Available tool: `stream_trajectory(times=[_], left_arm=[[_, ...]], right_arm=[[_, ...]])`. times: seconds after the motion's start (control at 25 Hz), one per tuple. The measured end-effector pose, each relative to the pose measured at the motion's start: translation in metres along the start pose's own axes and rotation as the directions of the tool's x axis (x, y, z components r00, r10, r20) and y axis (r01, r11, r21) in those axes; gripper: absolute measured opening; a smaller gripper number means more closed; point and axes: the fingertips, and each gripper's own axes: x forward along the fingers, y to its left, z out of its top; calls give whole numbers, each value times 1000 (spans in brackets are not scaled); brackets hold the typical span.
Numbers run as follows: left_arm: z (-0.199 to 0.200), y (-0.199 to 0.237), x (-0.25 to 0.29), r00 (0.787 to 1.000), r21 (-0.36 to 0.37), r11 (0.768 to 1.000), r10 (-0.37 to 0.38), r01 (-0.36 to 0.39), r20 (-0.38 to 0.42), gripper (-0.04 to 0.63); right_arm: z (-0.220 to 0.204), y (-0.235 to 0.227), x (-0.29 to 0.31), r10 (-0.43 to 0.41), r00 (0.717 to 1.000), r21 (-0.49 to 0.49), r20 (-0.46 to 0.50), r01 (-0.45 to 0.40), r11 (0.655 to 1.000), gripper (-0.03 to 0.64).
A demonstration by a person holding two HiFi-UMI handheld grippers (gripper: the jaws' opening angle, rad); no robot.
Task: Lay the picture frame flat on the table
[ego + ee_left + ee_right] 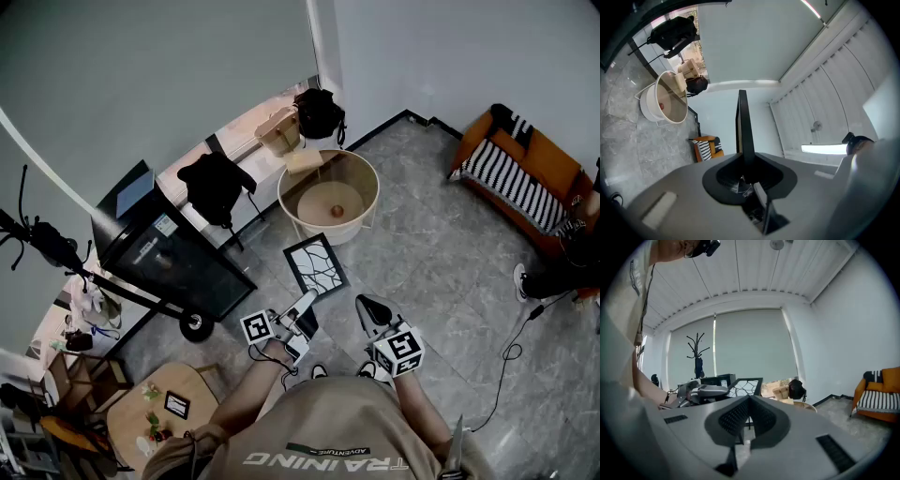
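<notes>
- Task's not done yet – the picture frame [315, 265] is up in the air, just above the middle of the head view, tilted with its cracked-pattern face towards the camera. It isn't lying on anything.
- Left gripper [302, 307] has it: jaws nearly closed, clamped on the frame's lower edge. In the left gripper view the frame [743, 126] sticks straight up out of the pads, edge-on.
- Right gripper [367, 309] is just beside it, jaws together with nothing in them, so it's not helping right now.
- What's left, I'd guess: carry it to a table, tip it face-up and let go. The small round wooden table [192, 380] at lower left is a candidate – can't tell if it's the one meant.
- Containers: the round white tub [361, 220] above centre holds one small round thing [337, 211] on its wooden bottom. A cardboard box [278, 129] sits up by the window; can't see what's in it.
</notes>
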Motion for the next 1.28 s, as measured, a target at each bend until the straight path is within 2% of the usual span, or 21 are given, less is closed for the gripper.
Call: stream_trajectory(times=[0.24, 0.72, 1.04, 1.28], left_arm=[[1, 0, 3, 1000, 15, 1000, -3, 3, -1, 72], [-9, 14, 22, 997, 24, 999, 22, -23, 67, 72], [-27, 26, 44, 996, -2, 999, 36, -36, 80, 72], [-12, 43, 55, 996, -14, 998, 59, -58, 70, 72]], right_arm=[[-2, -13, 3, 14, 1000, -5, -14, -14, 1000, 6], [-8, -35, -4, 110, 993, -59, -44, -112, 992, 6], [-28, -72, -19, 98, 989, -24, -113, -101, 995, 8], [-33, -93, -3, 82, 991, 17, -110, -80, 997, 8]])
